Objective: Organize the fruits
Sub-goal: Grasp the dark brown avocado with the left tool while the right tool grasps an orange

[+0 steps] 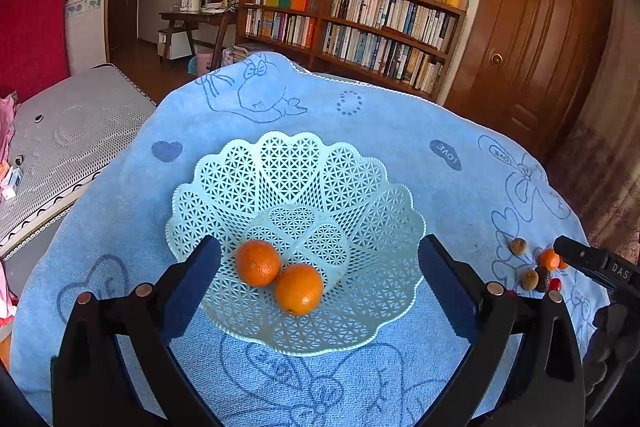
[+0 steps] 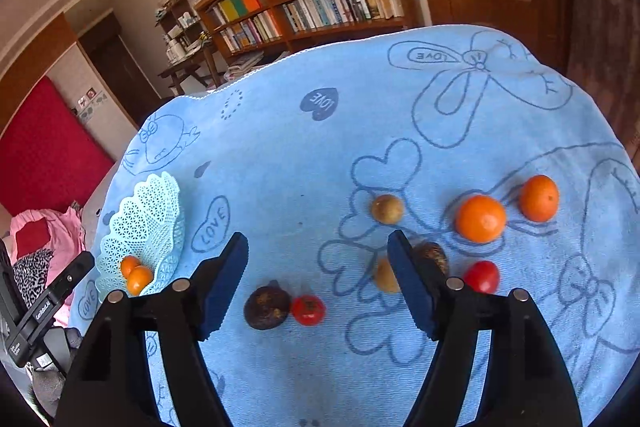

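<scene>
Bookshelves (image 1: 352, 23) and a wooden door (image 1: 548, 39) fill the back of a room, and in front of them a blue towel (image 2: 304, 155) with drawn hearts and bows covers the surface where the work goes on.

Near the towel's left edge stands a pale lattice basket (image 1: 296, 187). Two oranges (image 1: 280, 277) already lie in it, touching each other at its near side, so the sorting looks begun but far from finished.

Most of the fruit is loose on the right half of the towel, well apart from the basket. Two more oranges (image 2: 506, 209) sit toward the right edge. Near the front edge a dark round fruit (image 2: 267, 307) touches a small red tomato (image 2: 307, 309). A brownish round fruit (image 2: 387, 209) lies further back; another brown one (image 2: 384, 275), a second dark fruit (image 2: 434, 257) and a second tomato (image 2: 482, 277) crowd around the right-hand tool's finger.

The left gripper (image 1: 320, 281) hangs over the basket with its jaws wide apart and empty, the basket's oranges between them. The right gripper (image 2: 318, 277) is likewise spread and empty, and the dark fruit with its tomato lies between its blue pads, probably the nearest thing to take.
</scene>
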`<move>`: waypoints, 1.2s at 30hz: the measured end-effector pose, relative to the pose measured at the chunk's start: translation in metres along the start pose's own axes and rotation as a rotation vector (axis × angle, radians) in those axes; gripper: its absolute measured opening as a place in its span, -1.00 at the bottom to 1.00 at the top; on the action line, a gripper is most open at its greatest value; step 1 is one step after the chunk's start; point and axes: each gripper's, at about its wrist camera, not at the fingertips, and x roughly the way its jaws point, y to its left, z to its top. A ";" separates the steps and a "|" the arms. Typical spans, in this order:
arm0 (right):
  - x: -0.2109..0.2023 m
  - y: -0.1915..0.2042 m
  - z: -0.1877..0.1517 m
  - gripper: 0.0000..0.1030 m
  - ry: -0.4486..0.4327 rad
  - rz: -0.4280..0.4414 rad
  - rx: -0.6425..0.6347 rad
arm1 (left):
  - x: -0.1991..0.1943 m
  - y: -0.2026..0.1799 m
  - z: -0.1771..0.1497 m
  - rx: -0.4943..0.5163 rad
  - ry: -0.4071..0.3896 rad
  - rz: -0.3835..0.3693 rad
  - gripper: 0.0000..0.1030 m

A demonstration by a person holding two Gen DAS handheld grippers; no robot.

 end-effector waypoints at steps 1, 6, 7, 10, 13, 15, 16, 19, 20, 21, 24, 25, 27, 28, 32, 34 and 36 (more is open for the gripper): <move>-0.002 -0.010 0.002 0.40 -0.002 -0.007 0.024 | 0.000 -0.005 -0.002 0.012 0.004 -0.006 0.94; -0.012 -0.050 0.009 0.41 -0.027 -0.065 0.106 | 0.003 -0.026 -0.011 0.060 0.033 -0.041 0.94; -0.013 -0.057 0.010 0.41 -0.033 -0.077 0.118 | 0.004 -0.030 -0.013 0.069 0.039 -0.048 0.94; -0.016 -0.076 0.015 0.41 -0.046 -0.119 0.158 | 0.007 -0.040 -0.018 0.090 0.058 -0.069 0.94; -0.014 -0.096 0.019 0.41 -0.046 -0.176 0.208 | 0.008 -0.049 -0.022 0.109 0.069 -0.081 0.94; -0.010 -0.107 0.019 0.41 -0.040 -0.202 0.240 | 0.009 -0.054 -0.023 0.120 0.074 -0.086 0.94; -0.008 -0.112 0.020 0.41 -0.035 -0.213 0.252 | 0.009 -0.056 -0.024 0.124 0.077 -0.088 0.94; 0.005 -0.121 0.021 0.41 -0.015 -0.252 0.255 | 0.011 -0.062 -0.026 0.139 0.084 -0.092 0.94; 0.009 -0.122 0.023 0.41 -0.011 -0.266 0.250 | 0.012 -0.063 -0.027 0.143 0.087 -0.093 0.94; 0.013 -0.123 0.024 0.41 -0.009 -0.280 0.244 | 0.013 -0.066 -0.028 0.147 0.090 -0.095 0.94; 0.020 -0.126 0.030 0.40 -0.017 -0.315 0.231 | 0.016 -0.073 -0.030 0.166 0.102 -0.097 0.94; 0.022 -0.128 0.031 0.40 -0.020 -0.327 0.227 | 0.017 -0.075 -0.032 0.172 0.105 -0.099 0.94; 0.026 -0.130 0.035 0.36 -0.025 -0.347 0.219 | 0.020 -0.080 -0.034 0.186 0.113 -0.101 0.94; 0.029 -0.129 0.036 0.33 -0.026 -0.351 0.212 | 0.021 -0.082 -0.035 0.192 0.116 -0.102 0.94; 0.038 -0.126 0.036 0.21 -0.022 -0.370 0.175 | 0.027 -0.095 -0.040 0.227 0.131 -0.103 0.94; 0.041 -0.126 0.033 0.18 -0.024 -0.381 0.161 | 0.031 -0.103 -0.044 0.252 0.139 -0.107 0.94; 0.043 -0.127 0.031 0.13 -0.022 -0.385 0.155 | 0.035 -0.111 -0.048 0.282 0.137 -0.093 0.94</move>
